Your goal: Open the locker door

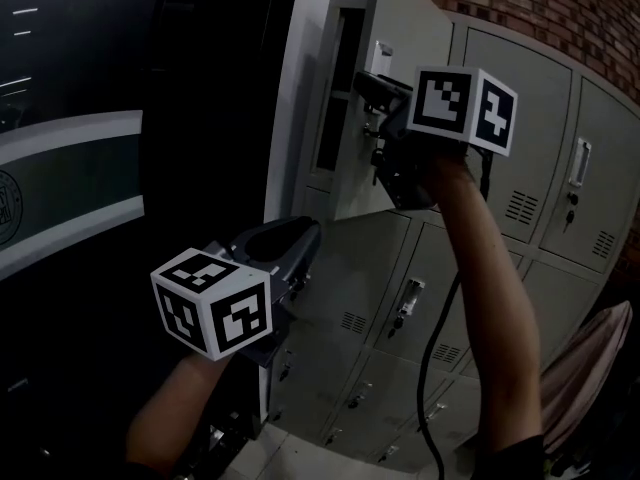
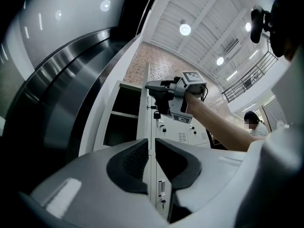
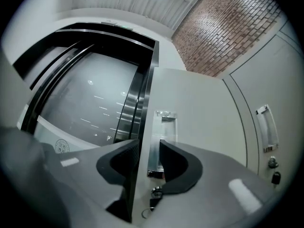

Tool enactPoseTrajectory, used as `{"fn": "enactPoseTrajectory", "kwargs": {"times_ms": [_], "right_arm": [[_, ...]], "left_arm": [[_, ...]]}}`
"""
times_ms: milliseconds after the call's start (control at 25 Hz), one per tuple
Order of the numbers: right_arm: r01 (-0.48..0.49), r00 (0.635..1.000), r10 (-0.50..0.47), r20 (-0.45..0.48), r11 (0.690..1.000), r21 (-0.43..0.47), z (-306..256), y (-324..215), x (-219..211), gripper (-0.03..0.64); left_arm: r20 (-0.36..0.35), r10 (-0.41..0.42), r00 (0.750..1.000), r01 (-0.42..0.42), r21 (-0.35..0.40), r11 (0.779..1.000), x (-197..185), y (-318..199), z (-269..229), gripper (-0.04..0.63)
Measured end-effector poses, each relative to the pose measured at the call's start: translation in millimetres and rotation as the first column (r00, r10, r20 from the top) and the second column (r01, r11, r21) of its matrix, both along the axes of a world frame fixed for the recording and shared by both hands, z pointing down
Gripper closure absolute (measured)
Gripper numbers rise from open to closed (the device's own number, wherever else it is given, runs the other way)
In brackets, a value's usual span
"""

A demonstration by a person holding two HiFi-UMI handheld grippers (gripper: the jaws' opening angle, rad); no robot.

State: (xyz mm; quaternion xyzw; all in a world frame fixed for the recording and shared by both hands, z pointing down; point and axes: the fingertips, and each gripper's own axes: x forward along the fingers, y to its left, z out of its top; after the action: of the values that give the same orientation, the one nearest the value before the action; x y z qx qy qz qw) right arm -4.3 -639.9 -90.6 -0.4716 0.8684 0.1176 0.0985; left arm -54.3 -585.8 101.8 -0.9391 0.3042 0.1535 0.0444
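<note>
In the head view your right tool (image 1: pixel 366 118) is raised to the free edge of the swung-out locker door (image 1: pixel 402 28) while your left tool (image 1: pixel 300 234) hangs lower before the locker bank (image 1: pixel 540 108); the left gripper view shows its jaws slightly apart and empty; the right gripper view shows jaws clamped across the door's edge beside the handle (image 3: pixel 164 127).

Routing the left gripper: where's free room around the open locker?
Free: the open compartment, between the cabinet's side panel and the swung door; also in front of the closed lower lockers. Crowded: the door's edge, which the right gripper straddles beside the handle.
</note>
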Motion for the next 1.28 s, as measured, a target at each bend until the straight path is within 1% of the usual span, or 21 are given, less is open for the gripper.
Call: {"fn": "enactPoseTrajectory", "kwargs": {"times_ms": [160,440,600,840,1040,1160,1280], "right_arm": [[0.008,1.000,-0.007,-0.016,1.000,0.012,2,20,16,0.488],[0.008,0.999,-0.008,-0.042,1.000,0.011,4,44,39,0.488],[0.002,0.997,0.000,-0.072,1.000,0.019,7,52,44,0.488],[-0.006,0.998,0.010,-0.054,0.997,0.072,18,83,59,0.483],[0.052,0.995,-0.047,-0.090,0.997,0.059,55,120,60,0.483],[0.089,0.992,-0.085,-0.098,0.995,0.038,89,146,65,0.499],[0.096,0.989,-0.093,-0.112,0.995,0.023,125,173,77,0.509]], "left_arm": [[0.002,0.005,1.000,-0.005,0.002,1.000,21,15,-3,0.574],[0.004,-0.011,1.000,0.011,-0.005,1.000,53,41,-5,0.574],[0.011,-0.046,0.999,0.046,-0.011,0.999,58,55,-2,0.574],[0.019,-0.124,0.992,0.125,-0.009,0.992,57,76,4,0.574],[0.026,-0.173,0.985,0.173,-0.028,0.984,72,101,20,0.574],[0.038,-0.230,0.973,0.231,-0.031,0.972,77,122,35,0.574],[0.035,-0.275,0.961,0.276,-0.041,0.960,84,145,48,0.574]]}}
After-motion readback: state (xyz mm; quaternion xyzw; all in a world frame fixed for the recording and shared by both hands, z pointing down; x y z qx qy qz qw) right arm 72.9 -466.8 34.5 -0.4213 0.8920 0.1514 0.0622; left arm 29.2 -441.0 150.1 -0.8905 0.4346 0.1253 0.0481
